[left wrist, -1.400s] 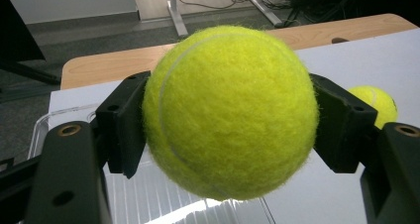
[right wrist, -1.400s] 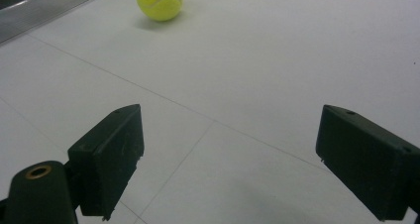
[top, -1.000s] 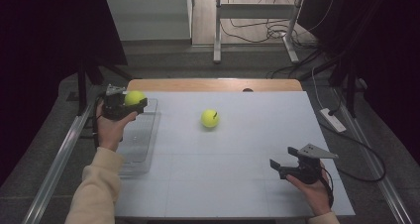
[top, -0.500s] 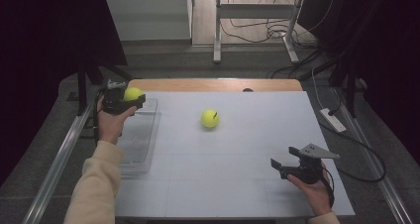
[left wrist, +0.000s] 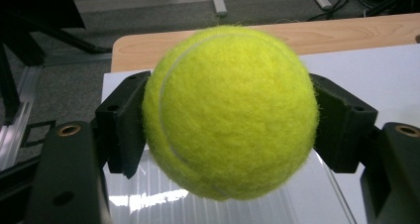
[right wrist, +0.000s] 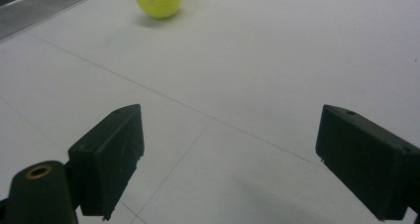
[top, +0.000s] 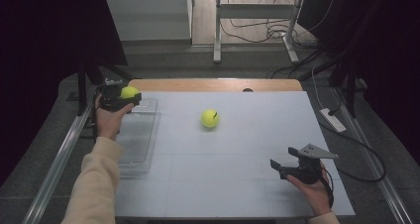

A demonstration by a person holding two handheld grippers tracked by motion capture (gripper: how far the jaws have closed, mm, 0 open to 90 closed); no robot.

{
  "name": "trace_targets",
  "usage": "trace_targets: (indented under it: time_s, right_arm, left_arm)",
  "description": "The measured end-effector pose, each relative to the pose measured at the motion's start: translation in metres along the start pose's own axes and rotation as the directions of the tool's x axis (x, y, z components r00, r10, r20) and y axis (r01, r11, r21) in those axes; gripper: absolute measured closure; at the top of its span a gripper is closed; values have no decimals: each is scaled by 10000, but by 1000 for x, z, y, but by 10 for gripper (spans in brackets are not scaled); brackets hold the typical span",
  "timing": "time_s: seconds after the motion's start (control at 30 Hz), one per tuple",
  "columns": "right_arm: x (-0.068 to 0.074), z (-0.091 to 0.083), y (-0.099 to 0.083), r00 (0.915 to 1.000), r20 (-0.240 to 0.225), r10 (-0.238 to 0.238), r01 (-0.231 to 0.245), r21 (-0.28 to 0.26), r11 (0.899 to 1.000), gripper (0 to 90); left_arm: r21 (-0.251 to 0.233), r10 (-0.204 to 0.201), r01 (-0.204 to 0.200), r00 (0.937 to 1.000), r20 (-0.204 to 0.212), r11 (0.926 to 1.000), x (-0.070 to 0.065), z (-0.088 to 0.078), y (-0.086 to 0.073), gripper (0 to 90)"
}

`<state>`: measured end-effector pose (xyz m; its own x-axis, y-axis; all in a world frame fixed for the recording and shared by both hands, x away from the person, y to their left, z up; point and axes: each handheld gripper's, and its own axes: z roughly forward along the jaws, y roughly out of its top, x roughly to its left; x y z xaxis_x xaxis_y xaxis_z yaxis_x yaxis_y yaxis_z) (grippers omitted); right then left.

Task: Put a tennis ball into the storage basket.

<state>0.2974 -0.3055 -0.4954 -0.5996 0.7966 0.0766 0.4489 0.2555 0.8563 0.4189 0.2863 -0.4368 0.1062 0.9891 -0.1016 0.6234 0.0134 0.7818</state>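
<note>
The counter [top: 237, 154] carries a clear tray [top: 141, 135] at its 9 o'clock edge, and nothing lies in the tray yet, so by my reading the job of gathering balls into it is barely half begun. The left claw [top: 124, 98] is clamped on one ball [top: 129, 91], held above the tray's far end at about 10 o'clock; lowering and letting go is still to do. The right claw [top: 282, 165] stands wide and empty at 4 o'clock. A second ball [top: 210, 118] rests near the counter's centre, untouched, well apart from both claws.
</note>
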Motion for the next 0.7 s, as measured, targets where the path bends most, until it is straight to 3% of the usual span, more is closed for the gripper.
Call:
trace_targets:
  time_s: [0.2, 0.7]
  right_arm:
    - [0, 0, 0, 10000, -1, 6, -6, 10, 10000, 113]
    - [1, 1, -1, 10000, 9, -9, 9, 33, 10000, 113]
  left_arm:
    - [165, -249, 252, 9996, -163, 9995, 8, 5, 0, 268]
    - [669, -151, 158, 9998, -122, 9976, 11, 14, -1, 269]
